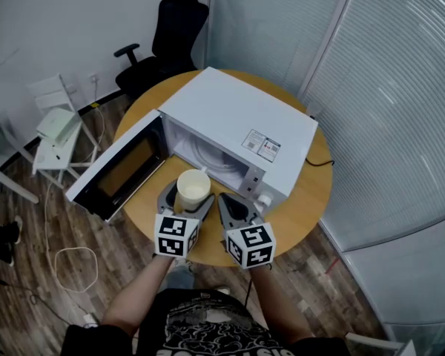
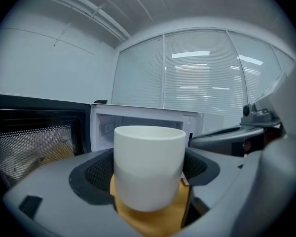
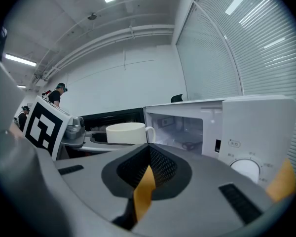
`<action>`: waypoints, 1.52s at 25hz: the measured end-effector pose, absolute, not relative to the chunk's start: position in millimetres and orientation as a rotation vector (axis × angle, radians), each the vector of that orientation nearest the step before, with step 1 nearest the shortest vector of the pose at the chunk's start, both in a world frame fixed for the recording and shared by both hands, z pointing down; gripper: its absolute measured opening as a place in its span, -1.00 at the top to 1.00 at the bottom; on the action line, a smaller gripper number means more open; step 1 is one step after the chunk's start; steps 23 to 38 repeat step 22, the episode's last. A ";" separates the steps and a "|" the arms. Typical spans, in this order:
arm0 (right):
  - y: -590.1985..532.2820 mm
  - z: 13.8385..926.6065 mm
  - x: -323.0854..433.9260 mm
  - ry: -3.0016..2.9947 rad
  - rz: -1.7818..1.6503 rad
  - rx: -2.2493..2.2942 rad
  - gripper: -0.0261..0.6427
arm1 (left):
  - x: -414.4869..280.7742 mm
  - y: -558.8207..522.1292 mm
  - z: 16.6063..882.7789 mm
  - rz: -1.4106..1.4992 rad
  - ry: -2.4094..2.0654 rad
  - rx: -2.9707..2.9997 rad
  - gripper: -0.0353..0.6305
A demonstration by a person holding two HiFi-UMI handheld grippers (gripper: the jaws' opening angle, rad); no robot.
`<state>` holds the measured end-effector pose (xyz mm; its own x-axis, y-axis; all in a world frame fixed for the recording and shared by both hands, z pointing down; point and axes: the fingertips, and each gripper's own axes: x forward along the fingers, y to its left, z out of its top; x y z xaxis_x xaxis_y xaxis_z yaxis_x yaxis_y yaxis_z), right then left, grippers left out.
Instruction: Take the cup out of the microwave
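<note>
A white cup (image 1: 193, 188) (image 2: 149, 167) is held upright between the jaws of my left gripper (image 1: 187, 199) (image 2: 149, 184), just outside the front of the white microwave (image 1: 237, 117). The left gripper is shut on the cup's sides. The microwave door (image 1: 119, 169) hangs wide open to the left and the cavity (image 2: 138, 130) looks empty. My right gripper (image 1: 233, 208) (image 3: 145, 181) sits beside the left one, near the microwave's control panel, shut with nothing between its jaws. In the right gripper view the cup (image 3: 126, 132) shows its handle pointing right.
The microwave stands on a round wooden table (image 1: 311, 191), with its cable on the right. A black office chair (image 1: 170, 35) stands behind the table and a white chair (image 1: 59, 124) at the left. Glass walls with blinds (image 1: 400, 110) close the right side.
</note>
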<state>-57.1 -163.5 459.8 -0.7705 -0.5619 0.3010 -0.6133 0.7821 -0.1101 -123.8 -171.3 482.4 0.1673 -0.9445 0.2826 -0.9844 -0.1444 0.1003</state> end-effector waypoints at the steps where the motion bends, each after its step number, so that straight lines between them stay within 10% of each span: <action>1: -162.4 458.1 -57.1 -2.733 0.290 0.906 0.87 | -123.0 -170.3 481.6 0.219 -1.861 2.185 -0.39; 38: -163.8 456.2 -51.7 -2.734 0.254 0.911 0.87 | -121.7 -172.6 476.8 0.194 -1.871 2.184 -0.39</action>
